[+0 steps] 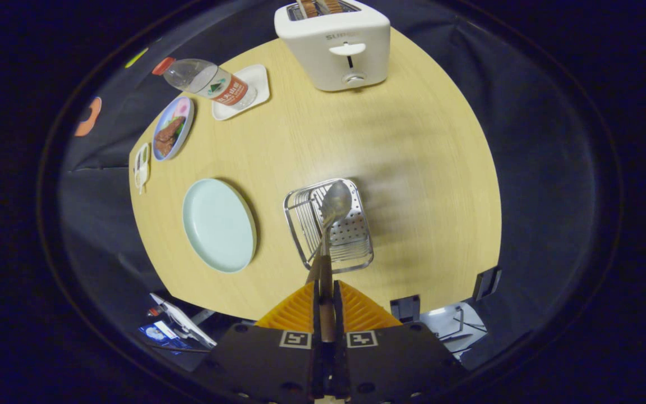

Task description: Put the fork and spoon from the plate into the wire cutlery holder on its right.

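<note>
Table (413, 168): one round, pale wood top, seen from above, with black cloth walls around it and a patch of floor clutter beyond its near edge.
Toaster (334, 47): one white toaster at the far side of the table, two slices of bread standing in its slots.
Plate (219, 224): one pale green round plate, left of the wire holder and apart from it, with nothing lying on it.
Wire holder (351, 255): one metal wire cutlery basket with a perforated inner wall, standing just ahead of the fingers and right of the plate; whether the fork is already among its wires cannot be told.
Gripper (326, 300): one hand-held gripper with orange ribbed fingers (298, 311), drawn together and pressing from both sides on the spoon's handle.
Spoon (336, 205): one metal spoon, handle clamped between the fingers, bowl reaching forward and poised over the open top of the wire holder.
Bottle (205, 81): one clear water bottle with a red cap, lying on its side across a white square tray (258, 78) at the far left.
Dish (172, 128): one small pink-and-blue dish near the bottle, holding brown food with a bit of green.
Small item (142, 165): one little white object at the table's left rim, too small to identify.
</note>
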Demonstrator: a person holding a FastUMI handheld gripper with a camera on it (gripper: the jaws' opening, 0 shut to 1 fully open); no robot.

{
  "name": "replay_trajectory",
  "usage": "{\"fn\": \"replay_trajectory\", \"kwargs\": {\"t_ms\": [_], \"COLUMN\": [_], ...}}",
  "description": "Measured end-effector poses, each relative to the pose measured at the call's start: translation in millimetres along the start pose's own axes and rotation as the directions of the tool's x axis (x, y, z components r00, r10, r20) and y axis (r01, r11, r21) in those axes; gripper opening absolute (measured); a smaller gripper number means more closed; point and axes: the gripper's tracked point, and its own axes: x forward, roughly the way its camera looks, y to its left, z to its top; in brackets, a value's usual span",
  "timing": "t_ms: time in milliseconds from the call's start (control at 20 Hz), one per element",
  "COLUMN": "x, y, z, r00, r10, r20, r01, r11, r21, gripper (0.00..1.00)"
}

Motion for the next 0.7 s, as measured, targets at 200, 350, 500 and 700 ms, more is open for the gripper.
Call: {"fn": "replay_trajectory", "kwargs": {"t_ms": [200, 350, 500, 700], "x": [-2, -5, -10, -24], "y": [3, 12, 21, 34], "z": [1, 0, -1, -2], "r00": [0.999, 0.997, 0.991, 0.973], "r10": [0.007, 0.044, 0.068, 0.097], "r20": [0.039, 0.07, 0.116, 0.208], "r01": [-0.006, -0.041, -0.06, -0.073], "r11": [1.0, 0.998, 0.996, 0.99], "r21": [-0.022, -0.039, -0.066, -0.119], "gripper": [0.1, 0.13, 0.27, 0.37]}}
